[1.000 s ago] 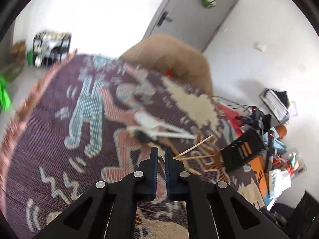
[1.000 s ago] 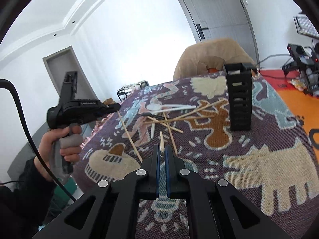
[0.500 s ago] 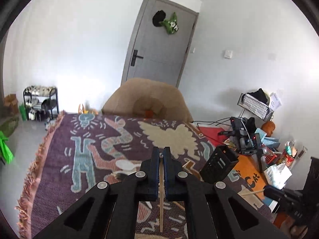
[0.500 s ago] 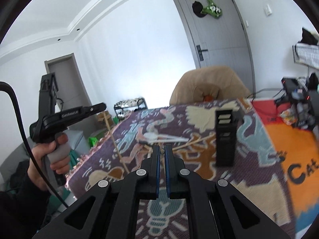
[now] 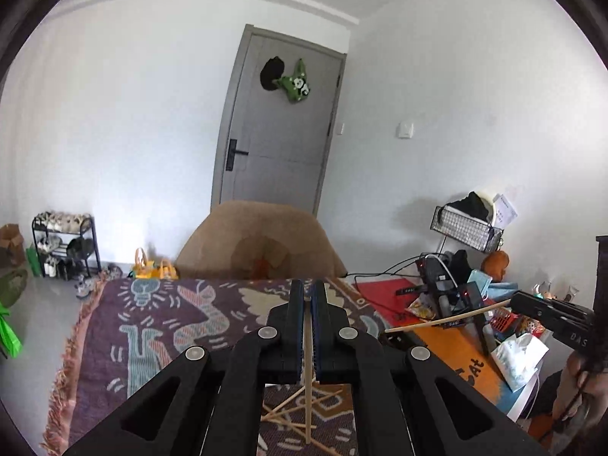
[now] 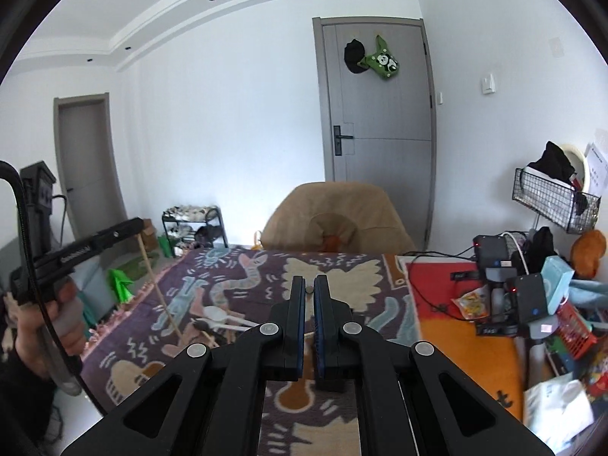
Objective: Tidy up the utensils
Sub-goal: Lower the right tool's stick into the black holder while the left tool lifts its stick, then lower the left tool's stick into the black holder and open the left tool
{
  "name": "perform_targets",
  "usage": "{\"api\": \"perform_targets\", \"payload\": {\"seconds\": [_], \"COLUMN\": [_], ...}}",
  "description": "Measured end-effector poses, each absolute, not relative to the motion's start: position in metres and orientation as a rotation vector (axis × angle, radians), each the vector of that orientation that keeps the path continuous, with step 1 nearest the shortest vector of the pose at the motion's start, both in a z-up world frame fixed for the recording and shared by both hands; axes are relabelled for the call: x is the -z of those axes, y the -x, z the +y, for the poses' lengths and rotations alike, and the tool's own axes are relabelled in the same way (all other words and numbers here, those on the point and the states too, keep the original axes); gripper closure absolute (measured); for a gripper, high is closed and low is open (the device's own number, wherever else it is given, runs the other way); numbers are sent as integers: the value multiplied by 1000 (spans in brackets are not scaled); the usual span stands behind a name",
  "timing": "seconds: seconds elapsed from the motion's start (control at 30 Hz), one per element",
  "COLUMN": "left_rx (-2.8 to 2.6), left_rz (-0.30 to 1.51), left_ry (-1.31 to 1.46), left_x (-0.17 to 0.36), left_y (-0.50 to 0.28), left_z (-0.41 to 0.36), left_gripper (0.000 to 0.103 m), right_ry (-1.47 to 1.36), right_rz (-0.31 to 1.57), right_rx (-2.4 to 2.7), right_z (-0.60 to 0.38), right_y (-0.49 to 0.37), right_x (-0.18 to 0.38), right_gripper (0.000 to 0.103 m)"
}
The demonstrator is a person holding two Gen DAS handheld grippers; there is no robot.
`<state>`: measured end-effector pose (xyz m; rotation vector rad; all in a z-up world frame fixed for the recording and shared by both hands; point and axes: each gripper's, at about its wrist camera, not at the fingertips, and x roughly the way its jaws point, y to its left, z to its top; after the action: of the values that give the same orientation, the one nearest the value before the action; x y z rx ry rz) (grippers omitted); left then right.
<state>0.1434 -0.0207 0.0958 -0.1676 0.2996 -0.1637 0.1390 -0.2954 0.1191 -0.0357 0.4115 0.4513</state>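
My left gripper (image 5: 307, 288) is shut on a wooden chopstick (image 5: 307, 387) that hangs down below the jaws, lifted well above the patterned cloth. My right gripper (image 6: 309, 284) is shut on another chopstick, whose tip (image 6: 309, 288) shows between the jaws; its shaft (image 5: 444, 318) sticks out leftward in the left wrist view. Several loose chopsticks (image 5: 288, 410) lie crossed on the cloth below. White spoons (image 6: 224, 317) lie on the cloth at left of centre. The left gripper (image 6: 79, 250) and its chopstick (image 6: 159, 288) show at the left of the right wrist view.
A patterned purple tablecloth (image 6: 228, 269) covers the table. A tan chair back (image 6: 338, 220) stands at the far edge. Cluttered electronics (image 6: 513, 288) and an orange mat (image 6: 448, 338) sit at the right. A shoe rack (image 5: 64, 243) stands at far left.
Both grippers have lifted and tilted up, each carrying a chopstick off the cloth. The black utensil holder has dropped out of both views.
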Motion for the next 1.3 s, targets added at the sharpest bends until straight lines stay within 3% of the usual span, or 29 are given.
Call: {"api": "perform_targets", "payload": {"seconds": [0.83, 0.93, 1.0, 1.17, 1.3], "left_rx": [296, 294, 305, 331, 336], "left_rz": [253, 261, 262, 248, 207], "left_ry": [125, 117, 115, 94, 66], "left_x": [-128, -130, -131, -134, -140], "left_y": [-198, -206, -208, -213, -216], "left_z": [-76, -87, -94, -117, -132], "left_gripper": [100, 100, 100, 100, 100], "right_ry": [61, 0, -25, -78, -124], "right_rz": [550, 557, 551, 538, 523], "right_rx": [-428, -446, -440, -427, -382], "right_z": [-295, -306, -313, -334, -358], "right_y": [-203, -208, -208, -199, -186], "right_x": [-84, -83, -83, -83, -76], "right_gripper": [97, 81, 53, 49, 35]}}
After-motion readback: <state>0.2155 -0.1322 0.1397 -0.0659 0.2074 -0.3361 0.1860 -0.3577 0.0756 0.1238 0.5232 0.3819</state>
